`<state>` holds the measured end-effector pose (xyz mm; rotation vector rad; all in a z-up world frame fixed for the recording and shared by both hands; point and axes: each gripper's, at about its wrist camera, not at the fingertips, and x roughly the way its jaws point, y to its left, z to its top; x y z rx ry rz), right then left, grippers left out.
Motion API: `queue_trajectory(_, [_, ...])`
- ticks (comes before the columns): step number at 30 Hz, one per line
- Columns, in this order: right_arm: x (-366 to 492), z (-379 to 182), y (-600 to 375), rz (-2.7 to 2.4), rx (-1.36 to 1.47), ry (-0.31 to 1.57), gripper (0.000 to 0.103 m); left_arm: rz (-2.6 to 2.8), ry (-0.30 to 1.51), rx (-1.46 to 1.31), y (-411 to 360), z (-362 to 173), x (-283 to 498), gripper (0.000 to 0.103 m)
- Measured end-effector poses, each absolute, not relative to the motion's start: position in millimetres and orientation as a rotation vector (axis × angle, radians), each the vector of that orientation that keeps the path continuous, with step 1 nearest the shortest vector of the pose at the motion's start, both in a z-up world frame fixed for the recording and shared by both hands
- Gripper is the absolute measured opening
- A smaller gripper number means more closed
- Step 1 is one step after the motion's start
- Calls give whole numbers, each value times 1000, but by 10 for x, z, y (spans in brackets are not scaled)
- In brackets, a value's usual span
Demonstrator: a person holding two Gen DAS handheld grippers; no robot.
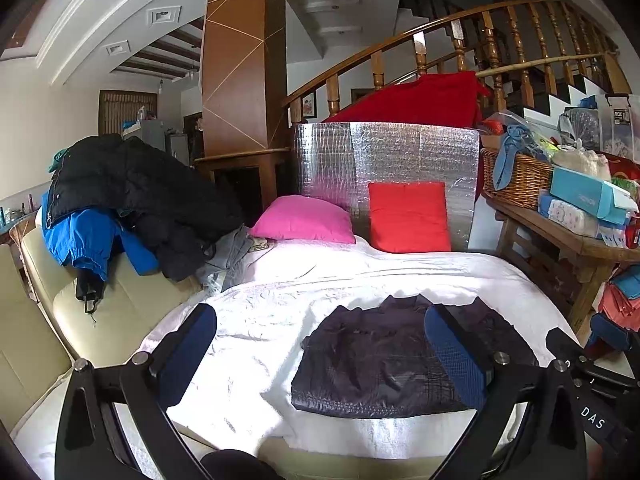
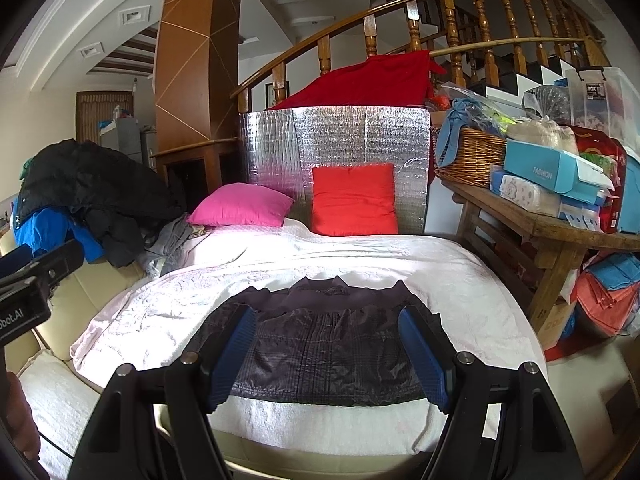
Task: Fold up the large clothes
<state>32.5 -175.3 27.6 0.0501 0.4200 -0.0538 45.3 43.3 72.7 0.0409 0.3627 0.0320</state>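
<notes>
Dark and shiny, the jacket [image 2: 324, 344] lies folded into a neat rectangle near the front edge of the white bed cover [image 2: 460, 280], so we judge this garment done. Our left gripper [image 1: 320, 344] and right gripper [image 2: 328, 344] hover above it, jaws wide apart, holding nothing. The heap of coats [image 1: 132, 200] at the bed's left edge looks untouched, so we think much folding is left.

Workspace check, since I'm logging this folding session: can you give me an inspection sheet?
Surface: white cover, wrinkled.
Job's things: dark jacket lies folded flat near the front edge.
Clutter: coat pile at left; pink pillow and red pillow at the back.
Grippers: left gripper and right gripper open, holding nothing.
Cables: nothing seen.
Surroundings: wooden bench loaded with a wicker basket and boxes; stair railing behind.
</notes>
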Motion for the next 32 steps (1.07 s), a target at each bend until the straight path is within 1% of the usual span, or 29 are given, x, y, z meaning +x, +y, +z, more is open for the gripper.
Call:
queue_trajectory(14, [528, 213, -1806, -28, 70, 430, 78, 65, 408, 52, 378, 640, 600, 103])
queue_trajectory(22, [637, 216, -1927, -55, 86, 428, 78, 39, 400, 78, 257, 639, 718, 103])
queue_trajectory(32, [1042, 70, -2050, -82, 102, 478, 78, 40, 384, 88, 196, 541, 1004, 103])
